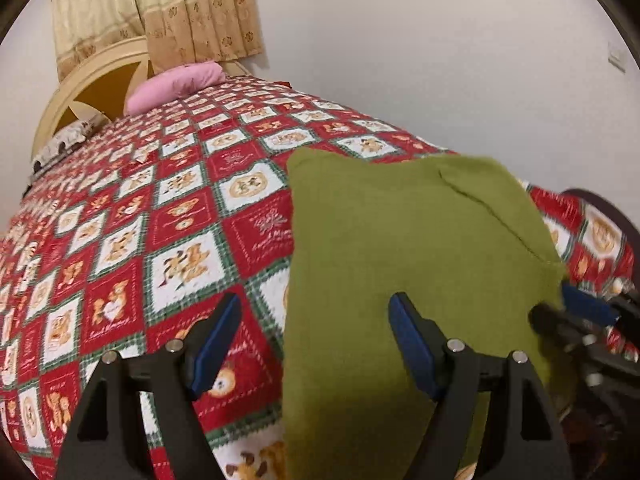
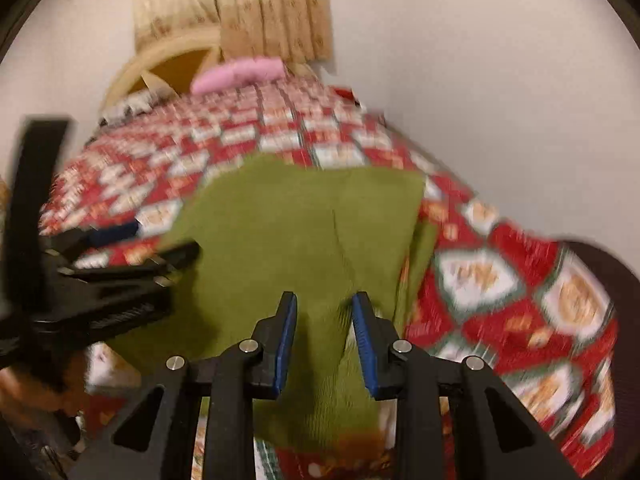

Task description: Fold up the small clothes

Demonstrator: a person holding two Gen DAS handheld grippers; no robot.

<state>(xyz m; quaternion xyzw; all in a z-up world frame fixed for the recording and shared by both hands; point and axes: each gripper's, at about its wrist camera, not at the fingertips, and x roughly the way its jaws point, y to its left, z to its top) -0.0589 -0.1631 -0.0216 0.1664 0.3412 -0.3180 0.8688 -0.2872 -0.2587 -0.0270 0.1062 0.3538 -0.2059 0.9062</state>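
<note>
1. We are logging the bed quilt (image 1: 120, 240), red and white checked with bear prints, filling the left wrist view from 9 o'clock to centre; a pink pillow (image 1: 176, 86) is lying at 11 o'clock by the cream headboard (image 1: 80, 92), with curtains (image 1: 160, 12) hanging at 12 o'clock.
2. We are seeing the left gripper (image 1: 316, 340) standing with its jaws wide apart and clamping nothing: its left blue pad is hanging over quilt, its right pad over cloth.
3. The green garment (image 1: 400, 260) is lying flat on the quilt from centre to 4 o'clock, folded, with a seam running diagonally at 2 o'clock.
4. At 3 o'clock the right gripper (image 1: 576, 312) is showing at the garment's right edge, blurred.
5. In the right wrist view, the left gripper (image 2: 132, 244) is entering at 9 o'clock, at the garment's (image 2: 300, 220) left edge.
6. The right gripper (image 2: 325, 312) is at 6 o'clock, jaws narrowly apart, with a raised ridge of green cloth between the pads; we cannot tell whether they are pressing it.
</note>
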